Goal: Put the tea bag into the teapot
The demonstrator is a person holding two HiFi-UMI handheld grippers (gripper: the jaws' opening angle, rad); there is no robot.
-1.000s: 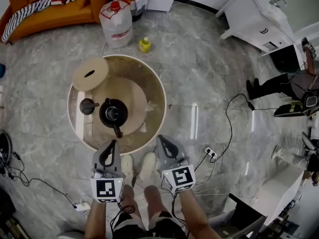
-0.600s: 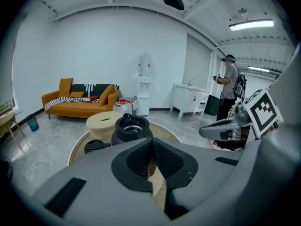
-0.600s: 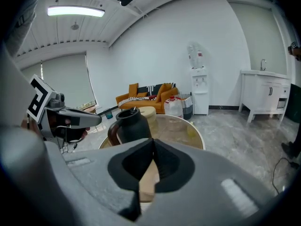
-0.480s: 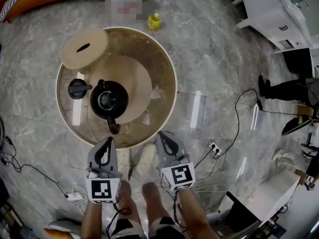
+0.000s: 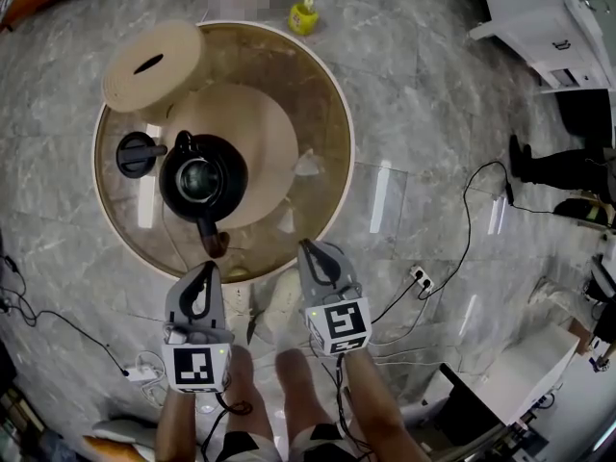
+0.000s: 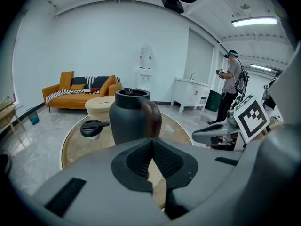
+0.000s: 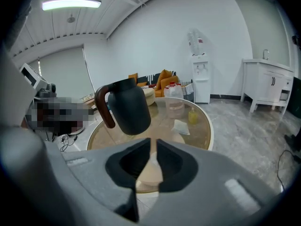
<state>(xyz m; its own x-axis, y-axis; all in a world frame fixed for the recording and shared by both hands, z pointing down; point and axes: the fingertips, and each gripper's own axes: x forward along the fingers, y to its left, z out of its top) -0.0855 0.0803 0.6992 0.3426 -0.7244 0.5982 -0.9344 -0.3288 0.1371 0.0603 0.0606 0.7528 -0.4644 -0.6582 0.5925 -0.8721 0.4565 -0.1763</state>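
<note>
**Both claws shut and empty at the table's near edge**

The left gripper (image 5: 206, 269) and right gripper (image 5: 308, 250) are held side by side at the 6 o'clock edge of the round glass table (image 5: 342, 123). Each has its jaws closed together, with nothing gripped between them. The teapot (image 5: 202, 181) is seen open on the table, with its lid (image 5: 140, 152) laid at its 9 o'clock. The tea bag (image 5: 308, 165) is found flat on the glass at the teapot's 3 o'clock, apart from it.
</note>
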